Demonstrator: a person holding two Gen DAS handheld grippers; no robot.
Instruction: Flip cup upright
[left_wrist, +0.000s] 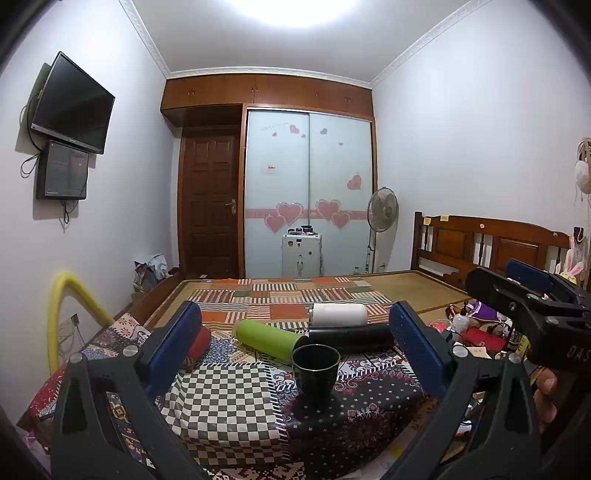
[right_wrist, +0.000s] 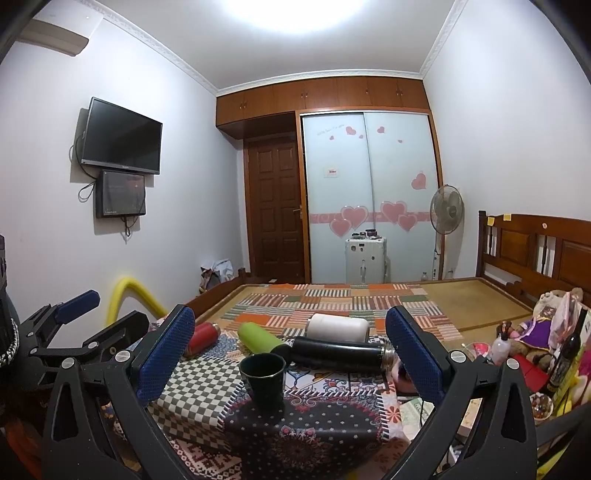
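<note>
A small dark green cup (left_wrist: 315, 370) stands upright, mouth up, on a patterned cloth (left_wrist: 229, 402); it also shows in the right wrist view (right_wrist: 263, 380). My left gripper (left_wrist: 295, 350) is open and empty, its blue pads wide apart either side of the cup and a little short of it. My right gripper (right_wrist: 290, 350) is open and empty, also facing the cup from close by. The right gripper shows at the right edge of the left wrist view (left_wrist: 532, 295).
Behind the cup lie a green bottle (left_wrist: 267, 339), a black flask (left_wrist: 351, 336), a white bottle (left_wrist: 340, 314) and a red bottle (right_wrist: 202, 336). Clutter with toys and a dark wine bottle (right_wrist: 567, 354) sits at the right. A yellow tube (left_wrist: 62, 302) stands left.
</note>
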